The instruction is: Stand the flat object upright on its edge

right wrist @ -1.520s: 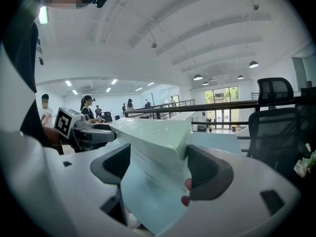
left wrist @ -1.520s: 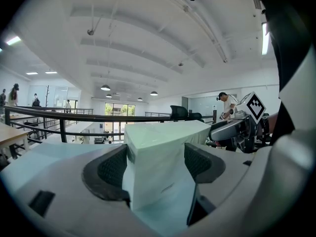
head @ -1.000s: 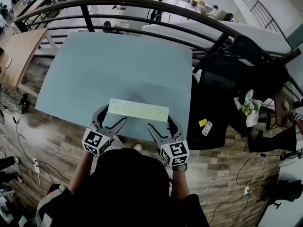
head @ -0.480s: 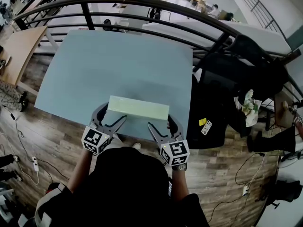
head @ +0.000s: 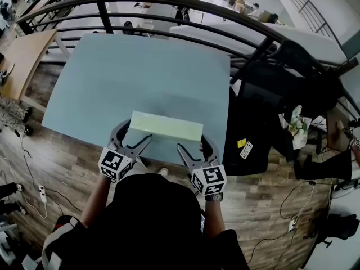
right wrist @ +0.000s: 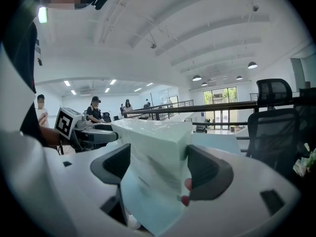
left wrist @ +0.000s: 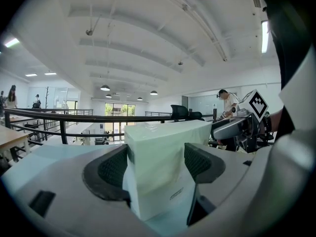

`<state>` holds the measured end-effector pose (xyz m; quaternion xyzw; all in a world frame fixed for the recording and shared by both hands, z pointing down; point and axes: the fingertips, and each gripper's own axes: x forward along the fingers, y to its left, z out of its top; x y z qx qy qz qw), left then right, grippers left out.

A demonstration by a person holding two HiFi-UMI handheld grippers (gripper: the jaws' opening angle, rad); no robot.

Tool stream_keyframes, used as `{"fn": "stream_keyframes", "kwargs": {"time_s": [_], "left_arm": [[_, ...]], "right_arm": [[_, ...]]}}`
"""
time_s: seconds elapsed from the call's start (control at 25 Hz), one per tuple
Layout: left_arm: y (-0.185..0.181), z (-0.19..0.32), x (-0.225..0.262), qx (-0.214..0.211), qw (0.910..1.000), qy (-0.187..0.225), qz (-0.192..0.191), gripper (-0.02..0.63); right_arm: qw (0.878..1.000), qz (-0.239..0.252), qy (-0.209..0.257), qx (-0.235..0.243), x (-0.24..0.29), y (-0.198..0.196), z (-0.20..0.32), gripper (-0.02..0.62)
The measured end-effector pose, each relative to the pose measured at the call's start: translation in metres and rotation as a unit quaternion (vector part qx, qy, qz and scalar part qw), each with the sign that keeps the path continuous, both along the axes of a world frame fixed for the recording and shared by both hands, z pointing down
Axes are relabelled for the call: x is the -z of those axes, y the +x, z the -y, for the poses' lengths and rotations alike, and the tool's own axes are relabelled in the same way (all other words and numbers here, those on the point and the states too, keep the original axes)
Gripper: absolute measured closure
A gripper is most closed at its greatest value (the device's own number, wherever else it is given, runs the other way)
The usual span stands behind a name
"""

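A pale green flat box (head: 166, 127) is held above the near edge of the light blue table (head: 140, 72), its long side running left to right. My left gripper (head: 135, 135) is shut on the box's left end and my right gripper (head: 192, 145) on its right end. In the left gripper view the box (left wrist: 158, 162) stands tall between the dark pads (left wrist: 113, 169), its narrow end towards the camera. The right gripper view shows the box (right wrist: 153, 157) tilted between the pads (right wrist: 205, 169). Its underside is hidden.
A black metal railing (head: 169, 1) curves behind the table. A black office chair (head: 281, 77) stands to the right, close to the table's edge. Wooden floor with cables (head: 25, 156) surrounds the table. Other people work at distant desks.
Both grippers and the box have shifted slightly away from me over the table. Both grips are unchanged.
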<state>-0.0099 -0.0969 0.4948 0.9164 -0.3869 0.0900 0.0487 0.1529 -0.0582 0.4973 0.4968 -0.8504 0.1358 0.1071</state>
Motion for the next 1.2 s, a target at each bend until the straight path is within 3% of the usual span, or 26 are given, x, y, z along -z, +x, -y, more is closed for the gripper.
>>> {"fn": "stream_keyframes", "kwargs": {"time_s": [1.2], "left_arm": [[-0.0017, 0.0047, -0.0005, 0.011, 0.9999, 0.002, -0.011, 0.25]], "right_arm": [[1.0, 0.009, -0.002, -0.024, -0.0049, 0.0081, 0.0077, 0.249]]}}
